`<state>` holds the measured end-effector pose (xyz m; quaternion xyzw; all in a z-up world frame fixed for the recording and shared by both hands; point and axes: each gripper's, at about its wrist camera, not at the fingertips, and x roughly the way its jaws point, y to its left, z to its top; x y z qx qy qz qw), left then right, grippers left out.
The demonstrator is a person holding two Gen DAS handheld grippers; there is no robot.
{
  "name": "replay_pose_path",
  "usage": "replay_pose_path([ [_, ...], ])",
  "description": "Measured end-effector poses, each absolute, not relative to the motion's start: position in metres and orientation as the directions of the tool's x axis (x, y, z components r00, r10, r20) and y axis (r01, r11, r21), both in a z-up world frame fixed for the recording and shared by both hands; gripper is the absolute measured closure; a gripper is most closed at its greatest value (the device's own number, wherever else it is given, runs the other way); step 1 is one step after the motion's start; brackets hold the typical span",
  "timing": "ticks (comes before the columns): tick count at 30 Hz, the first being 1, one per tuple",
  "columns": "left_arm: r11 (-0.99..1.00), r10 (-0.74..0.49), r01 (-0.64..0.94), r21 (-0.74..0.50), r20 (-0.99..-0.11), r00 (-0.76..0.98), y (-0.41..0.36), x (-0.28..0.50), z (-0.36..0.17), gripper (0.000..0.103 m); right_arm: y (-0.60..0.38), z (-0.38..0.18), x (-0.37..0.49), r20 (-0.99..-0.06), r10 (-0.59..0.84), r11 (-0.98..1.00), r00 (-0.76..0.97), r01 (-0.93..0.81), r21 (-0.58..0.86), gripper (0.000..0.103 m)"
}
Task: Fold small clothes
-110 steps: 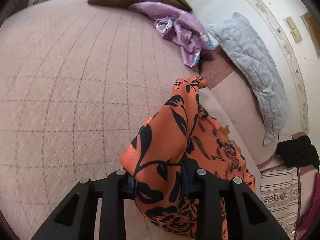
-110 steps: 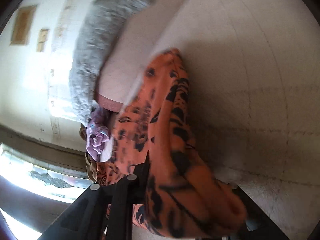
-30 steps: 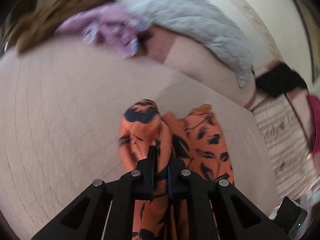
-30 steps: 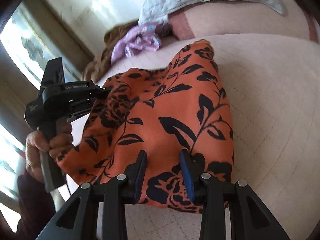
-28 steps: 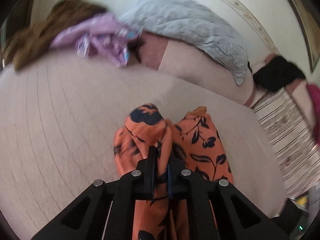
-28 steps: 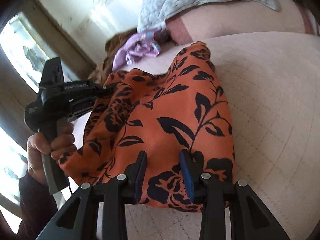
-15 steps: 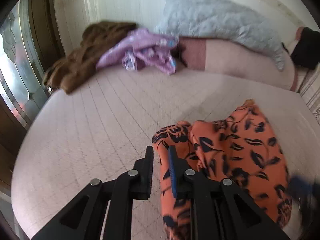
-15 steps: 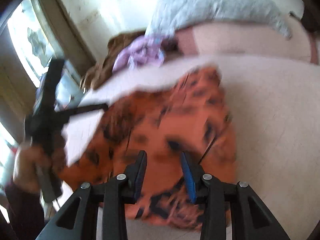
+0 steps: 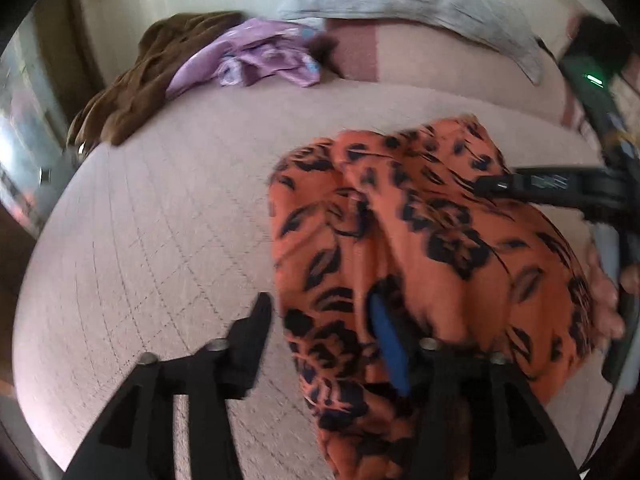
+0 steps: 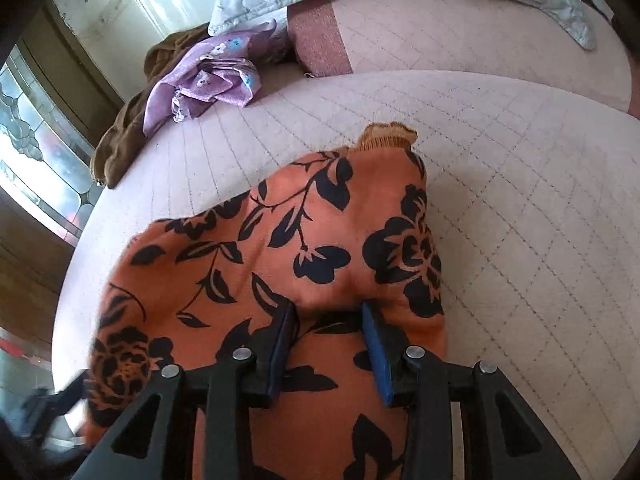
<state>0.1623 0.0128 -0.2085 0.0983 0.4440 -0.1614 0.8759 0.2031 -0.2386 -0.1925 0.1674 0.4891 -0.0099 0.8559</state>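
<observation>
Orange floral garment (image 10: 304, 248) lies on the bed (image 10: 520, 200), well short of the purple clothes (image 10: 204, 80). Left gripper (image 9: 320, 320) fingers are opening; right gripper (image 10: 326, 320) pinches a fold. I'd flatten creases before releasing.

Left black two-finger gripper (image 9: 320, 320), angled steeply downward, jaws opening; orange black-flowered garment (image 9: 420, 248) lies between the parting fingers, its cloth draped over the right one. Right black two-finger gripper (image 10: 326, 330), likewise angled downward, jaws partly closed, pinching a fold of the garment.
</observation>
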Motion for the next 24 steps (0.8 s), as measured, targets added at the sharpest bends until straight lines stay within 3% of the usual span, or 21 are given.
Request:
replay_pose_path([
  [6, 0.928, -0.180, 0.368, 0.054, -0.801, 0.571, 0.013, 0.164, -0.211, 0.037, -0.210, -0.157, 0.215, -0.758, 0.298, 0.926, 0.581, 0.018, 0.377, 0.063],
  [10, 0.927, -0.154, 0.365, 0.090, -0.793, 0.589, 0.013, 0.160, -0.215, 0.037, -0.172, -0.182, 0.248, -0.825, 0.316, 0.937, 0.468, -0.018, 0.349, 0.063],
  [12, 0.932, -0.095, 0.334, 0.138, -0.797, 0.596, 0.013, 0.164, -0.219, 0.037, -0.168, -0.203, 0.262, -0.851, 0.298, 0.941, 0.432, 0.016, 0.338, 0.062],
  [16, 0.938, -0.121, 0.334, 0.096, -0.809, 0.574, 0.015, 0.167, -0.221, 0.037, -0.174, -0.193, 0.257, -0.843, 0.288, 0.939, 0.454, 0.037, 0.341, 0.062],
  [24, 0.937, -0.105, 0.329, 0.116, -0.805, 0.584, 0.010, 0.166, -0.223, 0.038, -0.195, -0.151, 0.163, -0.820, 0.145, 0.980, 0.554, 0.035, 0.198, 0.058],
])
